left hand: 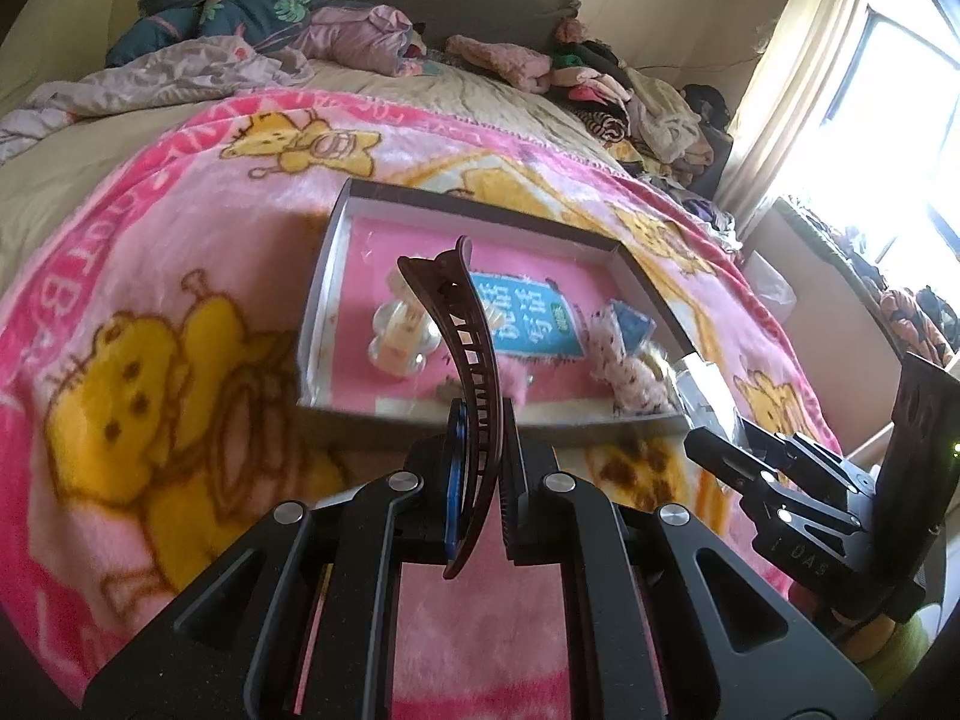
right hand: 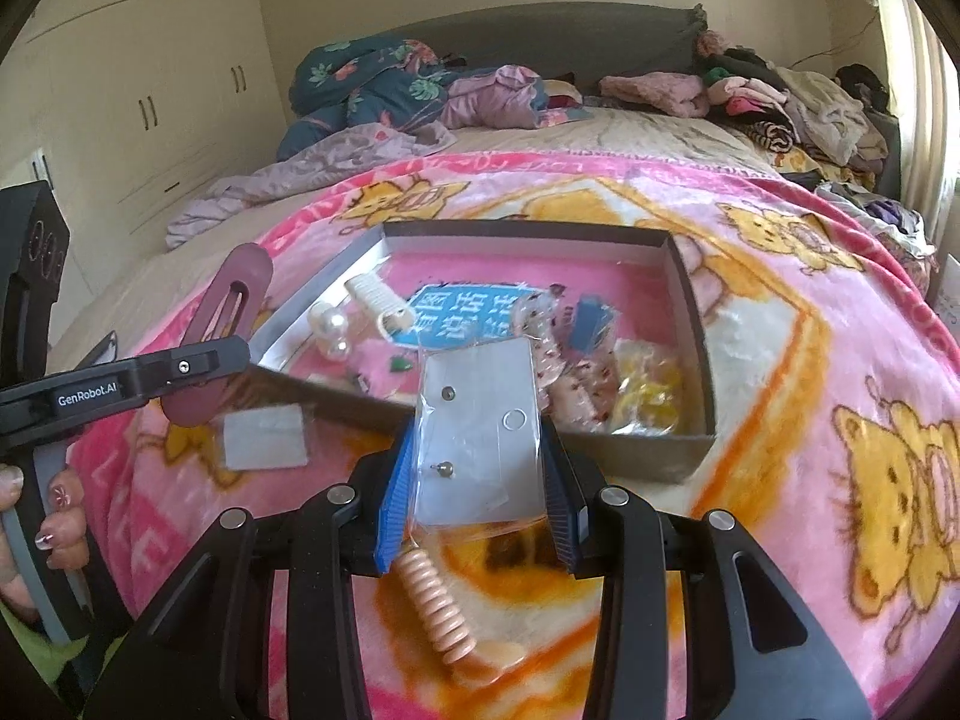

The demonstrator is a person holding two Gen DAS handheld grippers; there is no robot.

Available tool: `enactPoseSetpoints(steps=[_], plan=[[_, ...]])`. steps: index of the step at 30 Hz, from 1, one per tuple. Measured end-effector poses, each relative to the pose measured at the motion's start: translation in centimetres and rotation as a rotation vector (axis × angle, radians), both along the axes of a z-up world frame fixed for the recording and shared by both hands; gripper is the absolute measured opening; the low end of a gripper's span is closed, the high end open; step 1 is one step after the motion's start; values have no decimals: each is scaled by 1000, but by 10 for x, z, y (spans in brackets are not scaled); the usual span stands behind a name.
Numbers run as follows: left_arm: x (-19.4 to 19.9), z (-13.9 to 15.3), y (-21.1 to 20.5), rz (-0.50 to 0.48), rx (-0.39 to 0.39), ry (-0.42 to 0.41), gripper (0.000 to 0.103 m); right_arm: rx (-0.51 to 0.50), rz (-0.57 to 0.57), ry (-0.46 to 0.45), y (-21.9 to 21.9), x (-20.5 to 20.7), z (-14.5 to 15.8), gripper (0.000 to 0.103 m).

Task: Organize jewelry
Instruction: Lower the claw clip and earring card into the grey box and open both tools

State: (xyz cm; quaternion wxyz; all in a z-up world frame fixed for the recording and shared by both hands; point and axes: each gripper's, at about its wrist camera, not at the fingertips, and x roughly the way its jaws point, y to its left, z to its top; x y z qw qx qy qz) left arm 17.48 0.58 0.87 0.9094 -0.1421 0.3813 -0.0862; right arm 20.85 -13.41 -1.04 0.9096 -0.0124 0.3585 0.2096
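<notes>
My left gripper (left hand: 477,450) is shut on a dark maroon hair clip (left hand: 462,360), held upright near the front wall of the shallow box (left hand: 492,210). The clip also shows in the right wrist view (right hand: 225,312), at the box's left corner. My right gripper (right hand: 477,480) is shut on a clear packet with an earring card (right hand: 480,414), just in front of the box (right hand: 690,300). Inside the box lie a pearl hair piece (right hand: 330,330), a cream comb clip (right hand: 381,300), a spotted scrunchie (right hand: 576,384) and a yellow item (right hand: 651,390).
A pink coil hair tie (right hand: 435,600) and a grey card (right hand: 264,438) lie on the pink cartoon blanket (right hand: 840,360) in front of the box. Clothes are piled at the bed's head (right hand: 780,90). A window (left hand: 900,120) is at the right.
</notes>
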Motion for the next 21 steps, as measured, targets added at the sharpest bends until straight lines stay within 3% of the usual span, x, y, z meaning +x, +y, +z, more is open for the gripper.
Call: enactPoseSetpoints(steps=[21], plan=[[50,11,-38,-86,26,-12,4,22,-119,-33,-36,37,10,37]])
